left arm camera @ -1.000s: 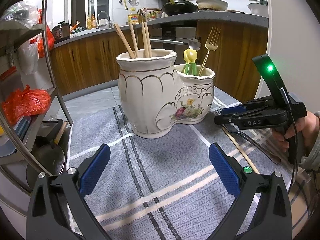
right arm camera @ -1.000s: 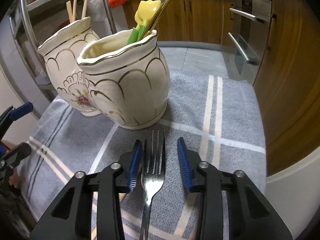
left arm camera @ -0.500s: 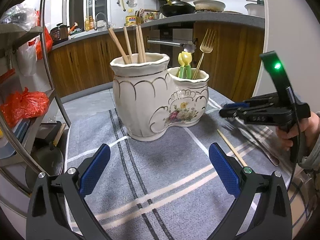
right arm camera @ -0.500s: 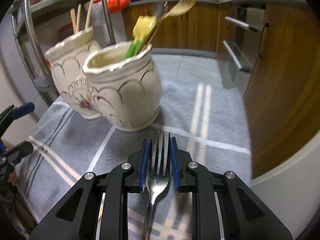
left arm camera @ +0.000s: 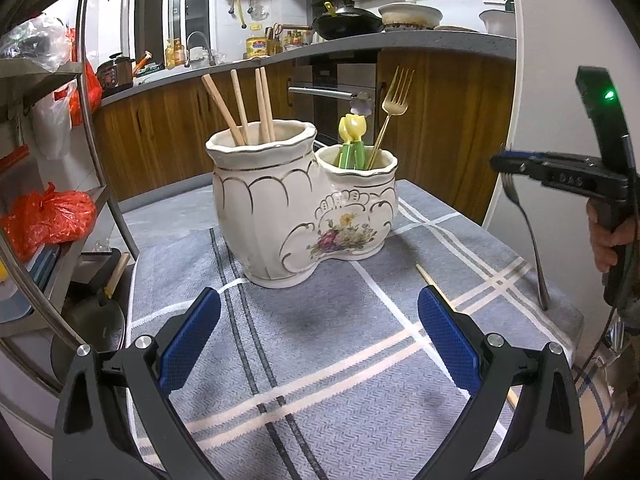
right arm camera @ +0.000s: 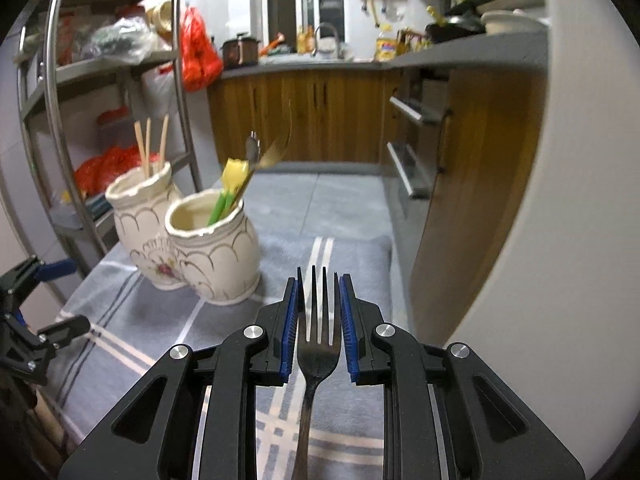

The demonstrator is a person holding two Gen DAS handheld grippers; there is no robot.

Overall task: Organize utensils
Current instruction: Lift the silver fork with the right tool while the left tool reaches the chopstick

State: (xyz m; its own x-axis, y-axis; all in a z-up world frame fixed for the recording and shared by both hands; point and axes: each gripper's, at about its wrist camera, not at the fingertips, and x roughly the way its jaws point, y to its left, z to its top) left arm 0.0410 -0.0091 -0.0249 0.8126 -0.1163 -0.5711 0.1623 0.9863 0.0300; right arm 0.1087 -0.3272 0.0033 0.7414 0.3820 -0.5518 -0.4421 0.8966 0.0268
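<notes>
Grey striped cloth (left arm camera: pixel 320 360), wooden kitchen cabinets (left arm camera: pixel 160 128), right hand-held gripper (right arm camera: pixel 319 312) pinching fork (right arm camera: pixel 318 344), left hand-held gripper (left arm camera: pixel 316 344) spread

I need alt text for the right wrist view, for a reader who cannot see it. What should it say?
The right gripper is shut on a dark metal fork, tines pointing forward, above a grey striped cloth. Ahead to the left stands a white ceramic double utensil holder with chopsticks in one pot, a gold fork in the other.
</notes>
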